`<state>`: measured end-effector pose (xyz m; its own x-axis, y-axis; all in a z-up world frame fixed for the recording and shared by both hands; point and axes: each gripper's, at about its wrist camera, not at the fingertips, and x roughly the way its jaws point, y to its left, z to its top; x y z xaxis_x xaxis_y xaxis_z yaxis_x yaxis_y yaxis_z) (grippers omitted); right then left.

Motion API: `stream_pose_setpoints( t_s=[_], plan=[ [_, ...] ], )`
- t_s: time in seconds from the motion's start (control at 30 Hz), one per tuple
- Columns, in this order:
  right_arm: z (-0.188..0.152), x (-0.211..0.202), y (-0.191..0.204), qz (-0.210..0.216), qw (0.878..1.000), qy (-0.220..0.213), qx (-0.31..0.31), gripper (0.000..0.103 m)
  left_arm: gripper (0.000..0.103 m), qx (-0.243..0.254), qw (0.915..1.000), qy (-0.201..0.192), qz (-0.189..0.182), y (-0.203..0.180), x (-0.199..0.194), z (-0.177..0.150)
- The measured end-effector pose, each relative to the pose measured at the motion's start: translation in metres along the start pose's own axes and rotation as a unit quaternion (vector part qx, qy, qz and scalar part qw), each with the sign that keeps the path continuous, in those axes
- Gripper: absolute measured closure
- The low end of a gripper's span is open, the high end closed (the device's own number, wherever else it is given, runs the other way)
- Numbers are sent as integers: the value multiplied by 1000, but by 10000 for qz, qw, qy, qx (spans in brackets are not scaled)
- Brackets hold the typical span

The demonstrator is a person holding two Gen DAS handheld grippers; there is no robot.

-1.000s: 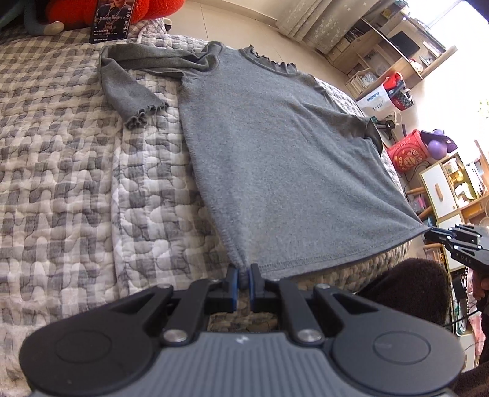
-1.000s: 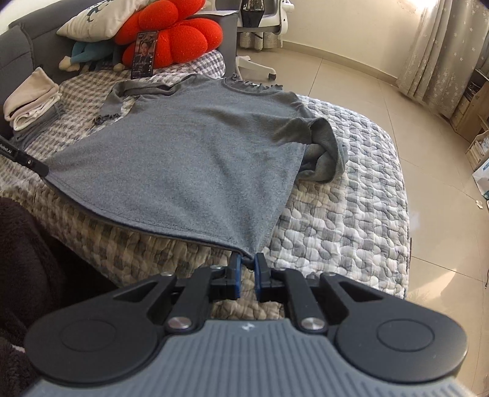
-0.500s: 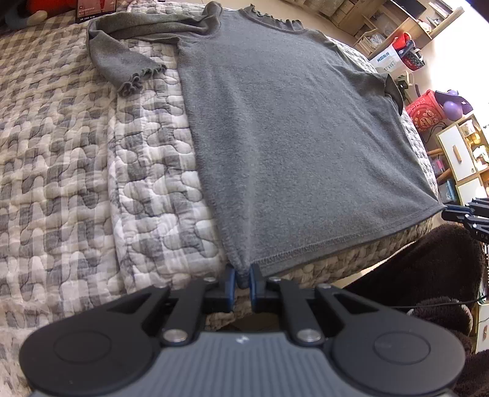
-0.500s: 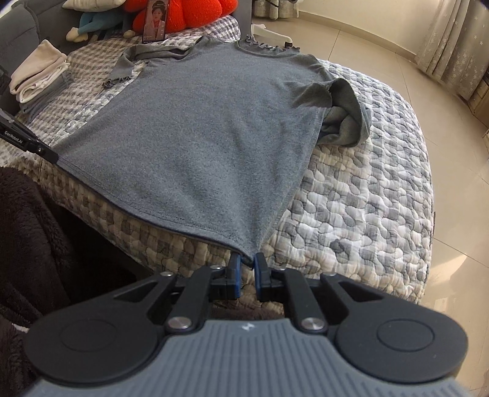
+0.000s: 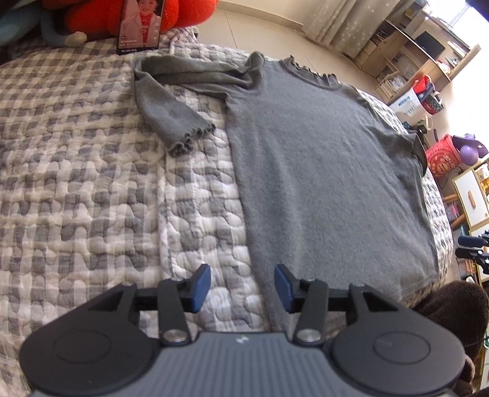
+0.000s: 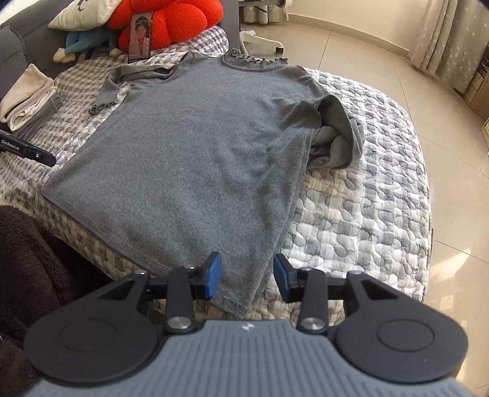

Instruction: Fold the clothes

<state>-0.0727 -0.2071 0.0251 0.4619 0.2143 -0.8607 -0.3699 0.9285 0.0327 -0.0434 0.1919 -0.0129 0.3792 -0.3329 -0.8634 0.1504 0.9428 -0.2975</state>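
A grey long-sleeved top [image 5: 321, 171] [image 6: 198, 146] lies flat on the quilted bed, neck away from me, hem at the near edge. Its left sleeve [image 5: 171, 113] is bent on the quilt; the right sleeve [image 6: 333, 137] is bunched beside the body. My left gripper [image 5: 241, 287] hovers over the hem's left corner, jaws opening, the fabric edge lying loose beneath the gap. My right gripper [image 6: 246, 274] stands over the hem's right corner [image 6: 238, 302], jaws opening too, pads apart from the cloth. Each gripper's tip shows in the other's view: right gripper [image 5: 472, 247], left gripper [image 6: 30, 151].
The grey-and-white checked quilt [image 5: 76, 198] covers the bed. A red plush cushion [image 6: 165, 21], a phone [image 6: 140, 36] and folded pale clothes [image 6: 24, 97] sit at the head. A dark fuzzy garment [image 6: 27, 268] is near me. Shelves and baskets [image 5: 428, 94] stand beyond the bed.
Both grippers were shut on the hem corners holding the top taut; both have opened and let go. The hem lies on the bed and both views have shifted forward over it.
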Motion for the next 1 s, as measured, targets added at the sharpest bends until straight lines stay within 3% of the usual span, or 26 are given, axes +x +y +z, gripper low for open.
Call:
stream_pose_setpoints(
  t_s=[0.43, 0.83, 1.0],
  plan=[
    [63, 52, 25, 428, 9984, -237, -294, 61, 51, -410, 9936, -912, 530, 23, 31, 45],
    [132, 102, 59, 919, 9930, -455, -586, 61, 54, 4, 9830, -1498, 1062, 24, 56, 62],
    [162, 120, 77, 1108, 9888, -626, -775, 61, 77, 210, 9794, -1635, 1163, 28, 61, 62]
  ],
)
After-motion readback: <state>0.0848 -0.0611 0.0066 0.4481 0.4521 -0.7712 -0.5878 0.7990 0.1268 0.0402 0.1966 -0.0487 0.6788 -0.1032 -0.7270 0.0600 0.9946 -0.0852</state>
